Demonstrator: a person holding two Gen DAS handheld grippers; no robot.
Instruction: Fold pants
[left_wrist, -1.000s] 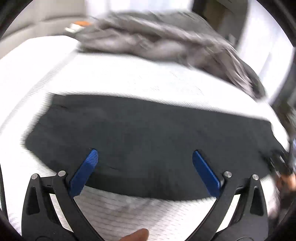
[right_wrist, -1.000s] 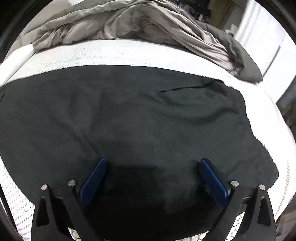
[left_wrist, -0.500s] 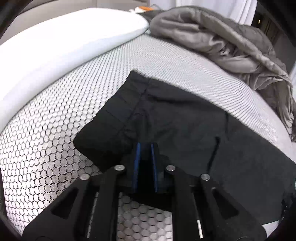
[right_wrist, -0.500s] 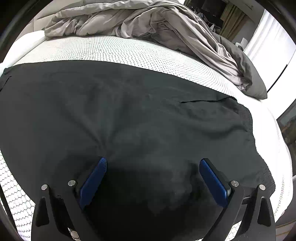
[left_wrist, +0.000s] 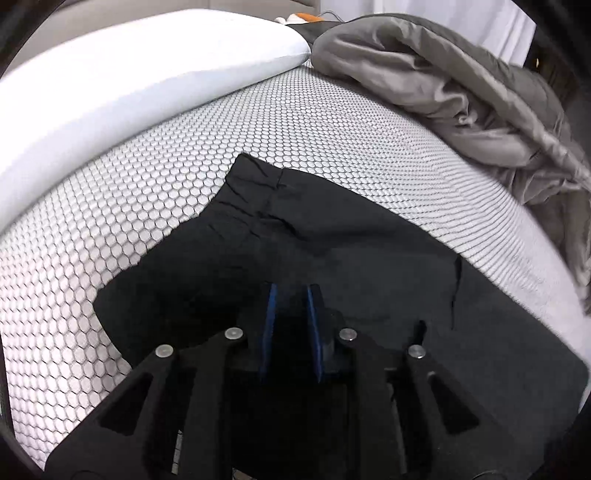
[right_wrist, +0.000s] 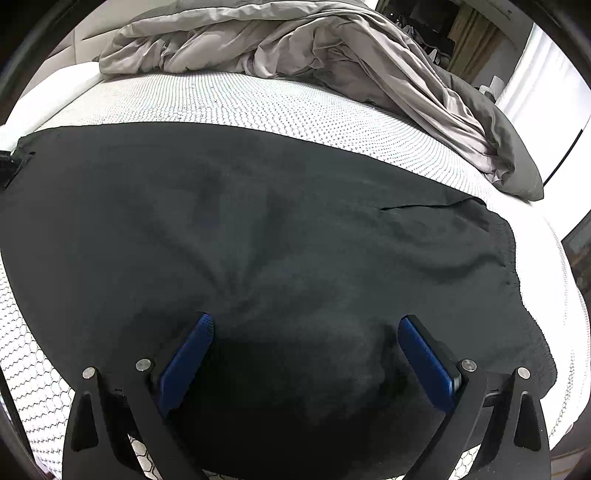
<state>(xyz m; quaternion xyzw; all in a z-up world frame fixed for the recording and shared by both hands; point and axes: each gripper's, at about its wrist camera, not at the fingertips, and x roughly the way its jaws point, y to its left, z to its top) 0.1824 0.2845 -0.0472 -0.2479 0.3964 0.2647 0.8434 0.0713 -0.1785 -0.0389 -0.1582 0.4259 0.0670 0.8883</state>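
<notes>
Pants (right_wrist: 280, 236) lie flat on the bed (left_wrist: 147, 206); your left hand-held gripper (left_wrist: 290, 295) pinches the leg end, right hand-held gripper (right_wrist: 301, 328) spread above the cloth—grasp there, then fold.

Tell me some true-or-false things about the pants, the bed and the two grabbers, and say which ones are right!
1. The pants are black. True.
2. The right gripper is squeezed shut. False: its jaws stand wide apart over the pants, gripping nothing.
3. The left gripper is nearly shut with black cloth between its pads. True: its jaws have just been closing and then eased open slightly, pinching the pants near one end.
4. The grey blanket covers the pants. False: it lies bunched up beyond them, with bare mattress between.
5. A white pillow lies on the bed. True.
</notes>
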